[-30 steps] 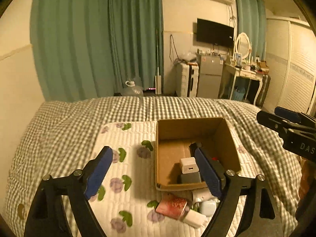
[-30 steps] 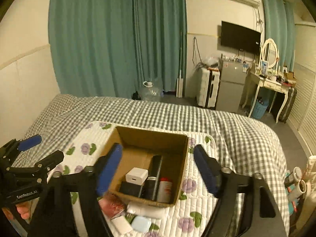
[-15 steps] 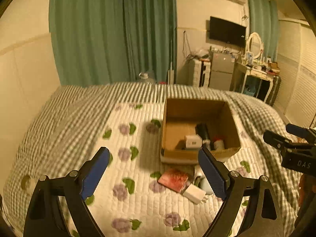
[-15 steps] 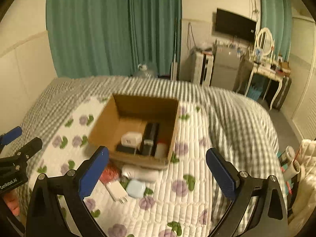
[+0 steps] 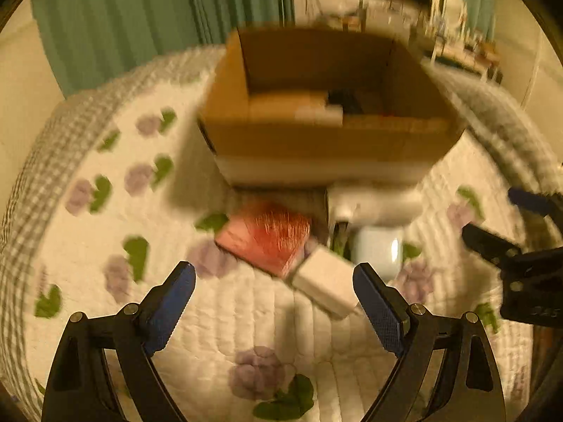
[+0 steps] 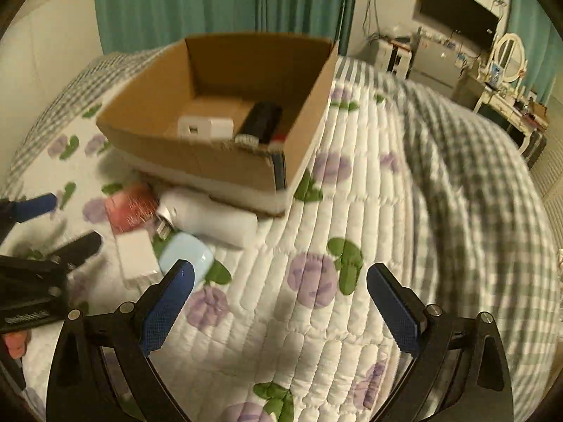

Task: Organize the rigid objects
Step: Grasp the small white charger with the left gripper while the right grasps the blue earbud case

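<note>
Left claw [image 5: 272,286]: I see its blue pads standing apart over the quilt, nothing between them; the log's last second says they widened, then held.
Right claw [image 6: 280,286]: apart as well, only bare quilt [image 6: 369,211] between the pads; it too opened wider a moment ago, then held.
Box [image 6: 197,154]: cardboard, open top, sitting on the bed with the loose things just in front of its near wall.
White tube [image 6: 211,219]: lying flat, its long axis along the box's front wall, cap end toward the red packet.
Red packet [image 5: 267,234]: flat on the quilt, one corner pointing at my left claw.
White charger [image 5: 325,283]: just beside the packet, lying aslant, close to the left claw's right pad.
Pale blue case [image 6: 186,256]: flat, just beside the tube.
Right view only: sharp look into the box, a white adapter [image 6: 206,128] and a black thing [image 6: 262,121] lying lengthwise front to back.
Left view only: blurred; the box's contents hardly readable.
</note>
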`<state>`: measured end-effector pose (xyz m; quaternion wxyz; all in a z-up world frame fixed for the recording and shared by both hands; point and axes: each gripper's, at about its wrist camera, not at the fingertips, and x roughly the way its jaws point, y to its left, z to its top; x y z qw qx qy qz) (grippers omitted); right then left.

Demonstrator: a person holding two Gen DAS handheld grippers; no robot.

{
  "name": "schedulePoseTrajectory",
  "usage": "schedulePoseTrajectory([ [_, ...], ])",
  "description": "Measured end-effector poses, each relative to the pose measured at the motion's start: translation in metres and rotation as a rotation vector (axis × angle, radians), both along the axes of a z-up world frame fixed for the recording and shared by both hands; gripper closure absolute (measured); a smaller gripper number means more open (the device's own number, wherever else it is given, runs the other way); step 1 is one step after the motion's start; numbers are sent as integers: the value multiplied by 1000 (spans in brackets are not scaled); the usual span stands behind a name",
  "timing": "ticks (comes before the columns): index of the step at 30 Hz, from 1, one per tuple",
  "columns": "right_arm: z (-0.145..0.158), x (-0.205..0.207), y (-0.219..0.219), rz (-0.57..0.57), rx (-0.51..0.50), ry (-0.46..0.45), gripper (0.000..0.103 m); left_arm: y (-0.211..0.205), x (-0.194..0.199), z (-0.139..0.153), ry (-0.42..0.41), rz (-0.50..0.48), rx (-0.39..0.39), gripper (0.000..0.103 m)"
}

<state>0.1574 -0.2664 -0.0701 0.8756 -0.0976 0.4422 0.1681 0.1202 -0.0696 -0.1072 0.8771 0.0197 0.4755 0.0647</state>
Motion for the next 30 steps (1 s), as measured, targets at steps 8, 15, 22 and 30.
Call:
schedulePoseTrajectory([
  [8, -26, 20, -6, 8, 14, 54, 4, -18, 18, -30, 96, -55, -23, 10],
  [15, -31, 21, -2, 12, -5, 53, 4, -34, 23, -46, 116, -97, -32, 12],
  [22, -29, 19, 4, 7, -6, 52, 4, -39, 9, -38, 108, -149, -69, 37],
  [30, -16, 13, 17, 37, 6, 25, 4, -11, -11, 7, -13, -107, -67, 38],
])
